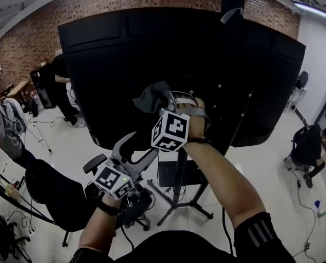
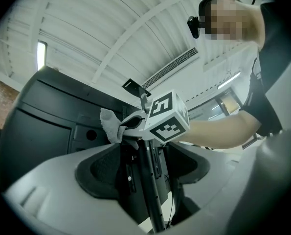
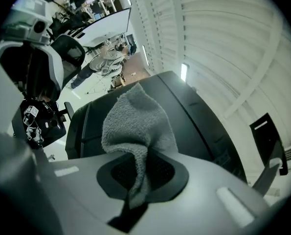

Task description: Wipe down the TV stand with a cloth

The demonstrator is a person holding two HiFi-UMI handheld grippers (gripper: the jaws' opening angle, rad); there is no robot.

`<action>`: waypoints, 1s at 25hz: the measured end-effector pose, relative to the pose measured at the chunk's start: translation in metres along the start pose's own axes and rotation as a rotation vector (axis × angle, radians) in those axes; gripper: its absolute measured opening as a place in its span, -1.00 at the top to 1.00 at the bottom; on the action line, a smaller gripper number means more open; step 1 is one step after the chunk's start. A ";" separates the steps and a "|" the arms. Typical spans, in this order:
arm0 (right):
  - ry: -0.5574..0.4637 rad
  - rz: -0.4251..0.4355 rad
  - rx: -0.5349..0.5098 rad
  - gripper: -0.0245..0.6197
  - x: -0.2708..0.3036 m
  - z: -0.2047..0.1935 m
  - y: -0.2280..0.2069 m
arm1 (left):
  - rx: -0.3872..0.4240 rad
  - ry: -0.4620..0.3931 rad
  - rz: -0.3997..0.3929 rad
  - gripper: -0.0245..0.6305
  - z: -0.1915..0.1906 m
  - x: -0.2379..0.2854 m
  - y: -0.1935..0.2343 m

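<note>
In the head view, the cloth [image 1: 150, 97] and the right hand [image 1: 194, 113] cover the jaws of the right gripper [image 1: 165, 100], which itself hides the upper pole of the TV stand [image 1: 177, 188]. In the right gripper view, the cloth's lower end vanishes between the jaws. The back of the TV [image 1: 113, 64] is too dark for detail.

The cloth [image 3: 135, 126] is grey terry, crumpled, pinched by one narrow fold in the shut right tongs [image 3: 138, 175], with its bulk flaring out beyond them. It is held up before the middle of the TV's [image 1: 124, 64] black back panel; contact cannot be told. The TV stand [image 1: 178, 182] is a black upright pole on splayed legs, standing on the pale floor [image 1: 261, 163] below the screen's lower edge.
</note>
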State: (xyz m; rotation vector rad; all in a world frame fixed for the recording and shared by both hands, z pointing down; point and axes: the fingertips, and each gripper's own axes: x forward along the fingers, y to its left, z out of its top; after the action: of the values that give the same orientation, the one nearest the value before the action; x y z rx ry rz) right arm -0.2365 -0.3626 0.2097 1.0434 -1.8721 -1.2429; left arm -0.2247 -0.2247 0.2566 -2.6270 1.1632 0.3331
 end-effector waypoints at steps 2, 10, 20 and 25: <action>0.011 0.010 -0.012 0.86 0.009 0.003 0.004 | -0.007 -0.003 -0.010 -0.11 -0.004 -0.002 0.004; 0.032 0.018 -0.058 0.86 0.032 0.013 0.016 | -0.027 -0.006 -0.004 -0.11 -0.004 -0.014 0.014; -0.029 0.060 -0.062 0.86 0.054 0.058 0.035 | -0.026 0.003 0.060 -0.11 -0.003 -0.043 0.037; -0.047 0.041 -0.064 0.86 0.055 0.060 0.034 | -0.027 0.022 0.084 -0.11 -0.007 -0.056 0.041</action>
State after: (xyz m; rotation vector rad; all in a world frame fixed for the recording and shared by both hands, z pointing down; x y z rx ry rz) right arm -0.3218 -0.3776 0.2265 0.9444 -1.8672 -1.3050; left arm -0.2918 -0.2148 0.2749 -2.6159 1.2880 0.3393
